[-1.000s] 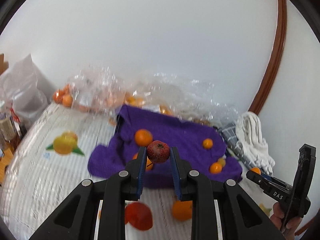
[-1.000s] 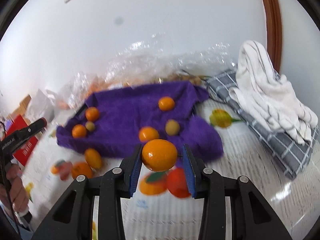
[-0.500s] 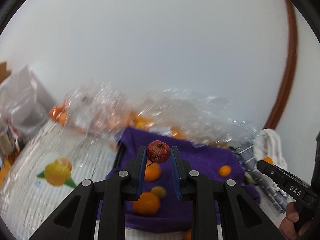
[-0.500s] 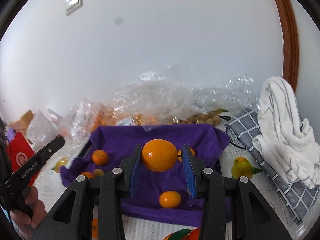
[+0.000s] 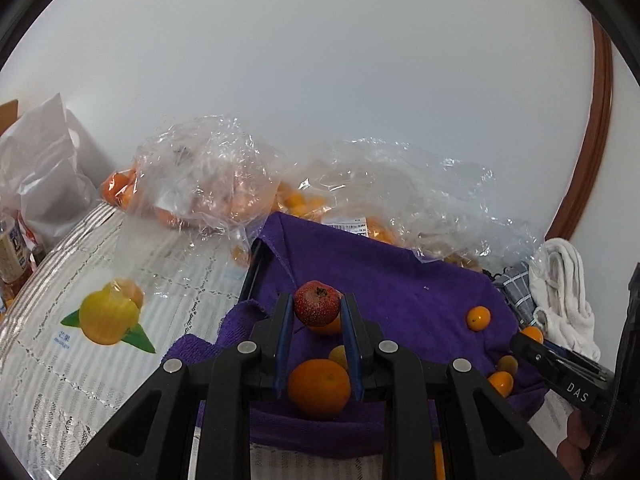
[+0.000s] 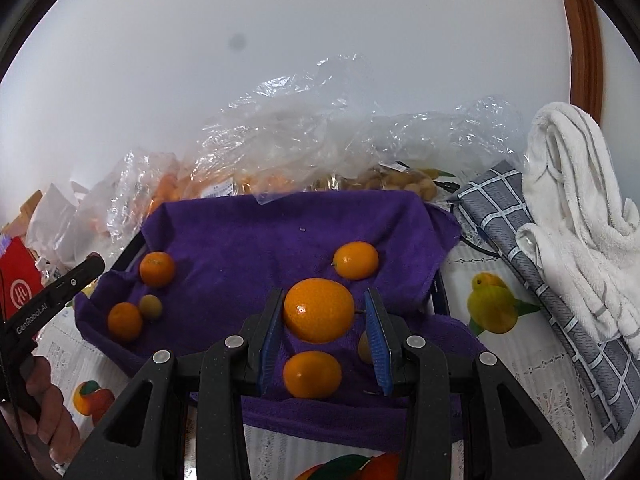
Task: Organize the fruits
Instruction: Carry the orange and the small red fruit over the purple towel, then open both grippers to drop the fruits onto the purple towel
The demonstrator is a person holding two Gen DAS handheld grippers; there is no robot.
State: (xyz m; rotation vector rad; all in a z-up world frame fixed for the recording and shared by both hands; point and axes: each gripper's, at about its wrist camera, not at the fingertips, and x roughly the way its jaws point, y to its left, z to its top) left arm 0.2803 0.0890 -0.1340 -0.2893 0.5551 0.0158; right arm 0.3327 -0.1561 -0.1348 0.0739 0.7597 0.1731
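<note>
My left gripper (image 5: 317, 310) is shut on a small red speckled fruit (image 5: 317, 308), held above the purple towel (image 5: 400, 292) that lines a tray. Several oranges lie on the towel, one large orange (image 5: 319, 388) right below the left fingers. My right gripper (image 6: 320, 312) is shut on an orange (image 6: 319, 310), held over the same purple towel (image 6: 248, 248). Other oranges (image 6: 356, 260) and a small greenish fruit (image 6: 151, 307) rest on it. The right gripper also shows at the right edge of the left wrist view, and the left gripper at the left edge of the right wrist view.
Clear plastic bags (image 5: 208, 184) with more oranges crowd the back by the white wall. A white towel (image 6: 576, 208) on a grey checked cloth (image 6: 532, 264) lies to the right. A white bag (image 5: 40, 172) and bottles stand at the left. The tablecloth (image 5: 80, 360) has printed fruit.
Both grippers have moved forward and lower over the purple towel with their fruits still held. The towel and plastic bags now look nearer and larger.
</note>
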